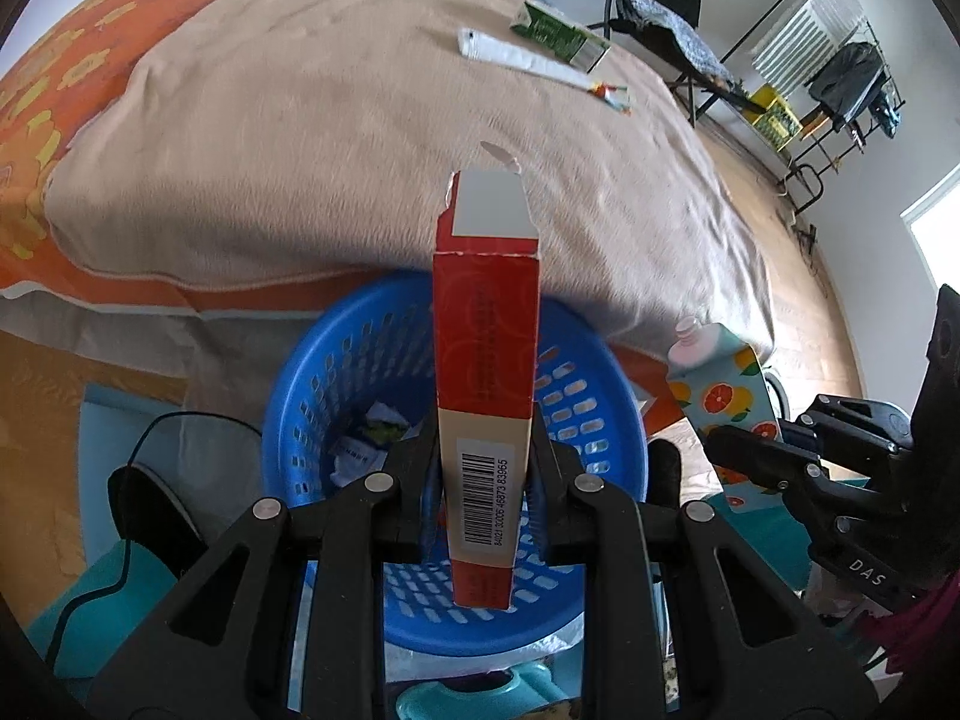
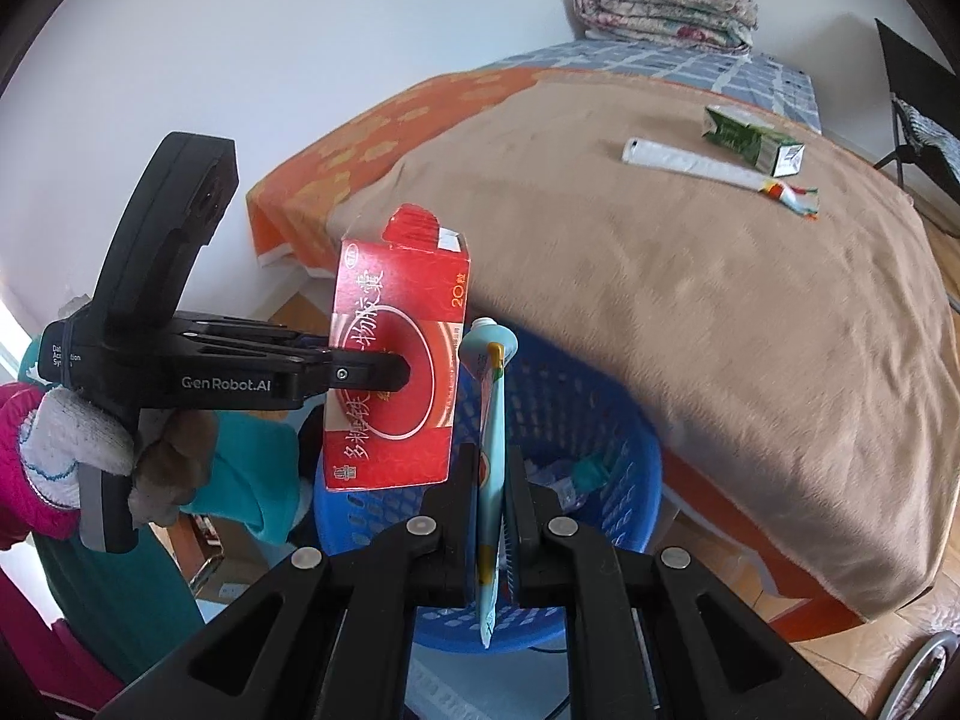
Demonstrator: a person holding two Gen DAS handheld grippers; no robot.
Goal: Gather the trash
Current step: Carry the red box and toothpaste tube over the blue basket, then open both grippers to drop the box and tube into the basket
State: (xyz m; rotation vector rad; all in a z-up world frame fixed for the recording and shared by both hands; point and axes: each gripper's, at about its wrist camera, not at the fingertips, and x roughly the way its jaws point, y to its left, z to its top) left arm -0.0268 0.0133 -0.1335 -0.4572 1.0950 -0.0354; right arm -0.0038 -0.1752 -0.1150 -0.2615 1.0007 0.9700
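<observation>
Left wrist view: beige blanket (image 1: 390, 138) covers the bed; below its edge stands a blue basket (image 1: 606, 420). Left gripper (image 1: 483, 480) fingers clamp a red carton (image 1: 486, 336) above it.

Right wrist view: right gripper (image 2: 493, 516) fingers pinch a flattened tube (image 2: 492, 420) over the basket (image 2: 600, 420); a green box (image 2: 753, 141) lies on the blanket.

black claws (image 2: 396, 373), apparently white glove (image 2: 72, 432)
</observation>
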